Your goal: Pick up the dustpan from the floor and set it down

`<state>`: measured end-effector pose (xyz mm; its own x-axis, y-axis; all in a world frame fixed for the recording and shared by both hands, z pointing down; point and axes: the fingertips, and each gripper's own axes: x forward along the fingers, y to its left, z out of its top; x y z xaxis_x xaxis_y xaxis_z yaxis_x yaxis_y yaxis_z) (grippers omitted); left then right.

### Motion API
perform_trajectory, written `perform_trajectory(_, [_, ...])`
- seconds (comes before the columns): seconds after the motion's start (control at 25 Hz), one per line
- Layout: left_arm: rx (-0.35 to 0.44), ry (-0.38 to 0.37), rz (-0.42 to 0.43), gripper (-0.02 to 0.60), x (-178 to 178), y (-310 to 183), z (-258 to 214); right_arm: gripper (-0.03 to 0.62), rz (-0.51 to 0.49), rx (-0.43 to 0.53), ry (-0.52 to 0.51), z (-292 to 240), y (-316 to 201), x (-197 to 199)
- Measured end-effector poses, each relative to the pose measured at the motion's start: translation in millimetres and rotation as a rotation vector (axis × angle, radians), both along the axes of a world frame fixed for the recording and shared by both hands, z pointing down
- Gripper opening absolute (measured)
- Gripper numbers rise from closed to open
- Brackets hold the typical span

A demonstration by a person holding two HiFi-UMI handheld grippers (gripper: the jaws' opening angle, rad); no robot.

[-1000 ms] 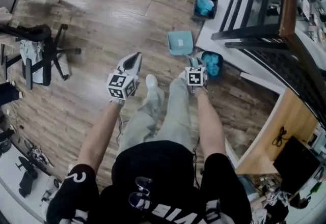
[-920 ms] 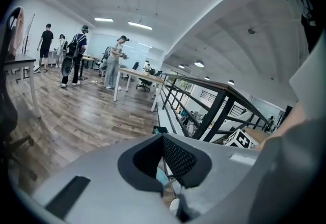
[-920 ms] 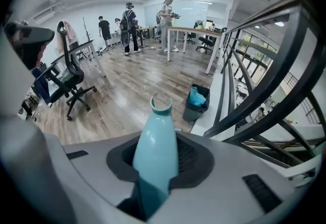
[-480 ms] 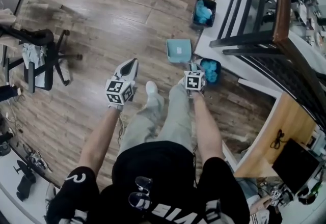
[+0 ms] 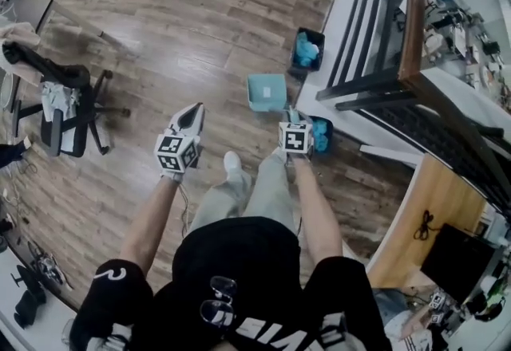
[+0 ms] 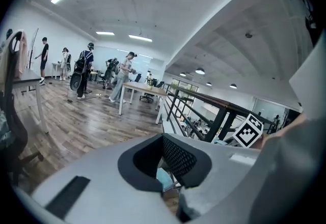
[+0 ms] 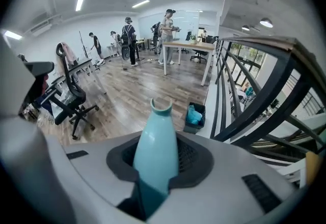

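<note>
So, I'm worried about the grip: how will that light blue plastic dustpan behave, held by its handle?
Probably stiff: the light blue plastic dustpan holds its tray shape out beyond the right hand-held gripper. Likely light, being thin-walled. Its smooth, tapering handle might slip or swivel, since most of its weight sits well past the jaws.

The dustpan (image 5: 266, 92) is smooth pale teal plastic, the floor (image 5: 160, 22) faintly glossy wood planks, and the right tool (image 7: 155, 172) matt grey plastic with rough black pads (image 7: 191, 159).
</note>
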<state>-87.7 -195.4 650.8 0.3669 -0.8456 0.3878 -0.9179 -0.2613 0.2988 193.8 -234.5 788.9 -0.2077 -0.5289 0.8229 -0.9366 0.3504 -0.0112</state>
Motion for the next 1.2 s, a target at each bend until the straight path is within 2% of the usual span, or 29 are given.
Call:
perform_trajectory(0.56, [0.123, -0.008, -0.021, -0.002, -34, -25, -96, 0.084, -0.063, 0.275, -0.081, -221, -32, -53])
perform_trajectory(0.88, [0.184, -0.01, -0.026, -0.002, -56, -33, -141, 0.084, -0.081, 0.341, -0.122, -285, -46, -80])
perform_trajectory(1.2, [0.209, -0.018, -0.037, -0.002, -84, -28, -146, 0.084, -0.103, 0.4, -0.12, -311, -48, -103])
